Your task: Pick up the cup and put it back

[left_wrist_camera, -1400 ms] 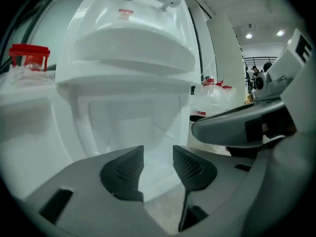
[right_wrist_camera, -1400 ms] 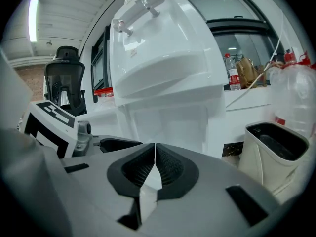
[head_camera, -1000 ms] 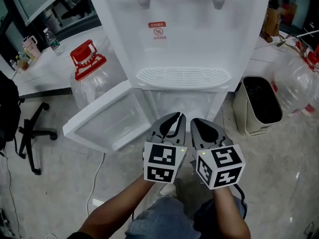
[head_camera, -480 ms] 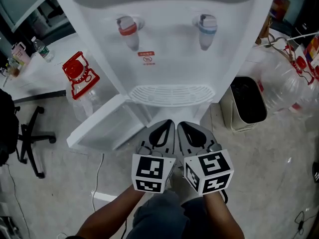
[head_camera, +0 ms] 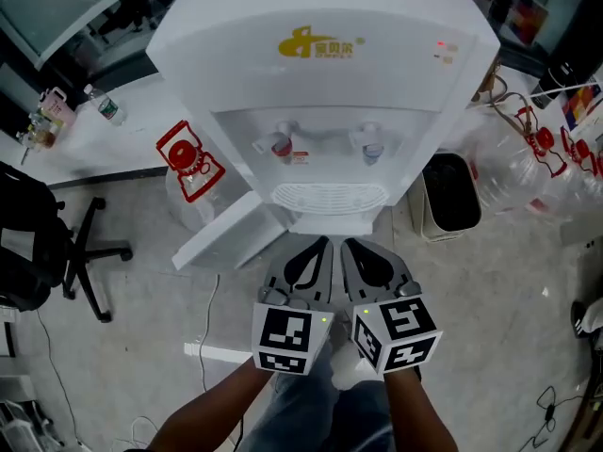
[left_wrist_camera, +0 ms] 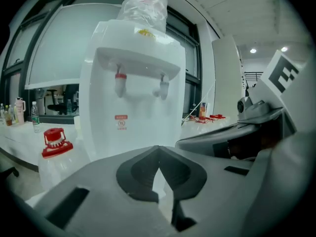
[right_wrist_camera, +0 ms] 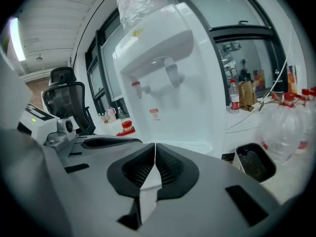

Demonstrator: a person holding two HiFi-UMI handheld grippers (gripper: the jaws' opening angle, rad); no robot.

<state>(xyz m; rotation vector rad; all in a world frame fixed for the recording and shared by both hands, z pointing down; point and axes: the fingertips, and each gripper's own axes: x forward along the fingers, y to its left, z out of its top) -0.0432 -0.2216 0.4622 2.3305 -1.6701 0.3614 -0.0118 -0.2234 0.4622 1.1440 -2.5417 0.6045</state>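
Cup is what the task is about, but no cup is seen in any view now: not on the drip tray [head_camera: 328, 198], not under the taps, not between any jaws.

A second ago the water dispenser [head_camera: 320, 83] was seen from close up, with only its taps and low part in the head view. Now it is seen right up to its top, so the head has been pulled up and back. The little door [head_camera: 226, 238] at the bottom is open as before, and the space behind it is hidden from here.

The jaws of the left gripper [head_camera: 320, 244] were a tiny bit apart a second ago. Now they are pressed together with nothing between them. The jaws of the right gripper [head_camera: 350, 245] are pressed together too, and nothing is held.

From this it is judged that the cup has either been put back already or not been picked up yet. Which one it is cannot be told.

Both grippers are held side by side, very close together, low in front of the body, with the forearms bent in toward each other. The tips are pointed forward at the foot of the dispenser, near the open door, but nothing is touched.

A big water jug [head_camera: 188, 172] with a red cap is stood to the left of the dispenser, and a bin [head_camera: 450, 194] to the right.
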